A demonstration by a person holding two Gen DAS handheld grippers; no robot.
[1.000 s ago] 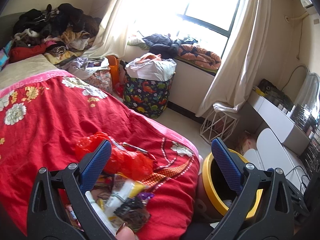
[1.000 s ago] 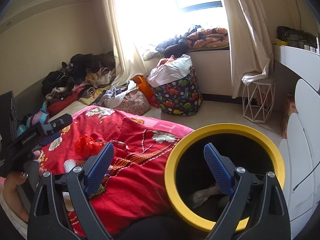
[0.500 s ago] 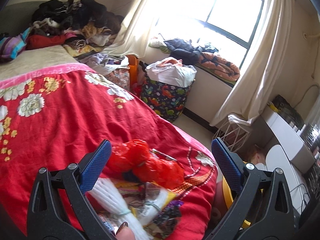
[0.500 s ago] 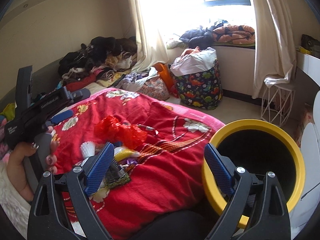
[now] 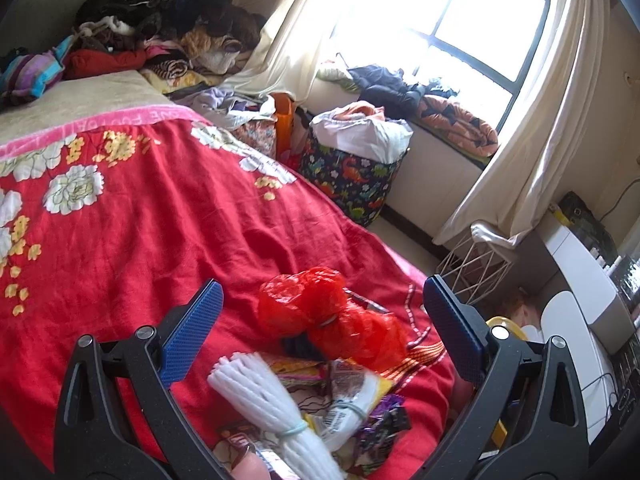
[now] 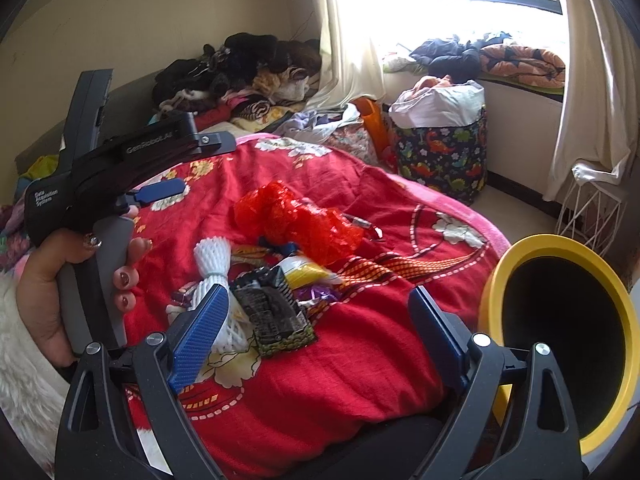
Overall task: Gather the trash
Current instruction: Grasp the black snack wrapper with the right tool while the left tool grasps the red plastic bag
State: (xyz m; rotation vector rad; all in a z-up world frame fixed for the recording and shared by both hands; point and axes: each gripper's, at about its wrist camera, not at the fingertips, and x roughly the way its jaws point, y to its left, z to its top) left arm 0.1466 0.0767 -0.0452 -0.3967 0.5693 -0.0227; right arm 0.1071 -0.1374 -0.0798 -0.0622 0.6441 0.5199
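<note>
White foam net sleeve (image 5: pixel 276 408) lies lengthwise toward camera on red blanket (image 5: pixel 160 216); both hand-held grippers (image 5: pixel 320 332) (image 6: pixel 316 328) agape, empty.

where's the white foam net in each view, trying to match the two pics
Left wrist view: the white foam net lies at bottom centre, between the open fingers of the left hand-held gripper, below the red plastic bag.
Right wrist view: it lies left of centre, partly behind a finger of the right hand-held gripper, left of the black wrapper.
Shared landmark: the dinosaur-print basket by the window.
</note>
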